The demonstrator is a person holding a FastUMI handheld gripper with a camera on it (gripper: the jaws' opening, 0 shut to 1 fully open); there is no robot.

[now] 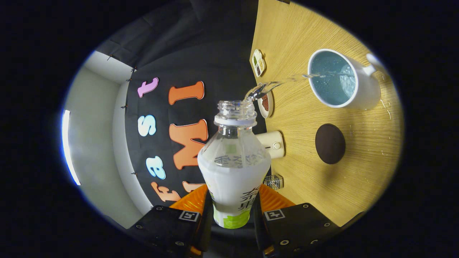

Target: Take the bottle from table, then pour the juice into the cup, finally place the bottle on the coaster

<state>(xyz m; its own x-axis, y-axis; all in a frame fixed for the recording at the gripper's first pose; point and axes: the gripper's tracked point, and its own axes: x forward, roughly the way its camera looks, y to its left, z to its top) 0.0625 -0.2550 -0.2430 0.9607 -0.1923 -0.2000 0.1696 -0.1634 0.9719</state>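
While the gripper (232, 211) is rolled sideways, its two fingers clamp the lower body of the uncapped bottle (235, 168), one on each side. A thin clear stream (283, 81) arcs from the bottle's open mouth to the right, into the white cup (362, 96), which already holds liquid. The cup stands on the wooden table (358, 179). Near it on the table lies the dark round coaster (330, 143), bare, well apart from the bottle. Droplets speckle the wood near the cup.

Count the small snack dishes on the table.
2: a divided dish at the table's far edge, a round dish beside the bottle neck. The bottle may hide others.
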